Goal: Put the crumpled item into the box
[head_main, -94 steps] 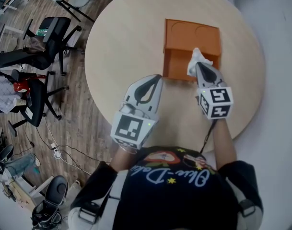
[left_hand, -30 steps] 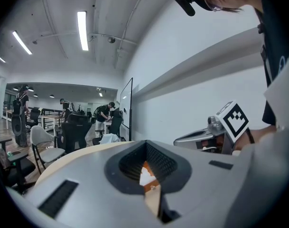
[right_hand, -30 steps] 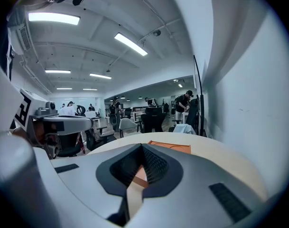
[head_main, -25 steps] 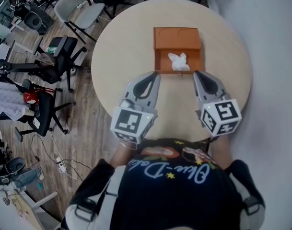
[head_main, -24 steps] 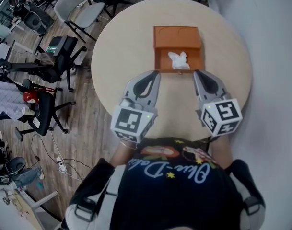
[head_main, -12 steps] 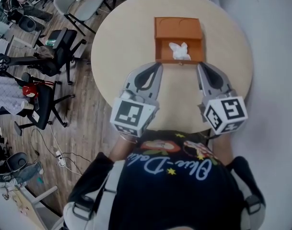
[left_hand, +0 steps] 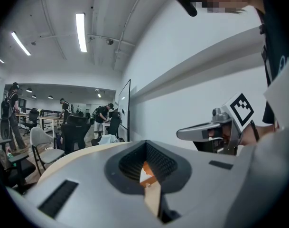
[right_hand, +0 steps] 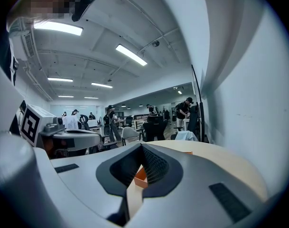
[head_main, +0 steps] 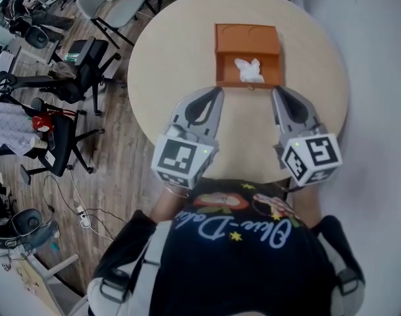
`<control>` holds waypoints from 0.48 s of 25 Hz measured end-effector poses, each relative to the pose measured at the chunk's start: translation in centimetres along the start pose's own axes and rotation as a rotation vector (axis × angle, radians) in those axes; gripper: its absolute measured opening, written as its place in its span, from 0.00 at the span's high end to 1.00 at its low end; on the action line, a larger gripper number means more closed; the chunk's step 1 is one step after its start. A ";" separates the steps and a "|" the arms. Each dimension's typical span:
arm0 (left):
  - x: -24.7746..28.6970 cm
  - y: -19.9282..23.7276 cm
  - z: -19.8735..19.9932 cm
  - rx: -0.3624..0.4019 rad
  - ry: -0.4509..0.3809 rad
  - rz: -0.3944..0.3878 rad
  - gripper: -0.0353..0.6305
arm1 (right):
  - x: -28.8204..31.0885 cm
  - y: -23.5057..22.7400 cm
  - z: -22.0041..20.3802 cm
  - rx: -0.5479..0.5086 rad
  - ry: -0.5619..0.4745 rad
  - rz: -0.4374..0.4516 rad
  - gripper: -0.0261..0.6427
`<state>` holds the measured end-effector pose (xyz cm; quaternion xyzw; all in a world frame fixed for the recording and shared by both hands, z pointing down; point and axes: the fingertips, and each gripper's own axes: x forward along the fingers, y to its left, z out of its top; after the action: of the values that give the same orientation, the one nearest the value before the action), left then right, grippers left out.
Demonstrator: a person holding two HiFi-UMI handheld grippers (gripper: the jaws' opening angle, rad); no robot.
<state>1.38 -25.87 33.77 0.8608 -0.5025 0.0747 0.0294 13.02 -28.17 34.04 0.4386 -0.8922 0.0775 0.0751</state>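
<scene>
An orange box (head_main: 247, 43) sits open on the far side of the round table (head_main: 160, 64). A white crumpled item (head_main: 249, 70) lies inside the box's near compartment. My left gripper (head_main: 211, 97) is held shut above the table's near edge, left of the box, with nothing in it. My right gripper (head_main: 283, 97) is shut and empty, just near and right of the box. Through the slit of the left gripper (left_hand: 145, 169) a bit of the orange box (left_hand: 145, 169) and the white item (left_hand: 143, 177) shows. A corner of the box (right_hand: 139, 176) shows through the right gripper (right_hand: 140, 164).
Office chairs (head_main: 68, 48) stand on the wooden floor left of the table. A white wall (head_main: 378, 78) runs close along the right. People and desks fill the room's far end (left_hand: 63, 115).
The crumpled item went from my right gripper into the box. Both grippers have since drawn back toward the table's near edge, and the right one has shut.
</scene>
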 end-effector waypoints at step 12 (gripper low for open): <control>0.4 -0.2 0.1 0.004 0.001 0.001 0.96 | -0.1 -0.4 0.2 -0.022 -0.002 0.014 0.96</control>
<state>1.73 -26.15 33.74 0.8605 -0.5029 0.0763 0.0278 13.38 -28.42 33.91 0.4314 -0.8962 0.0676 0.0787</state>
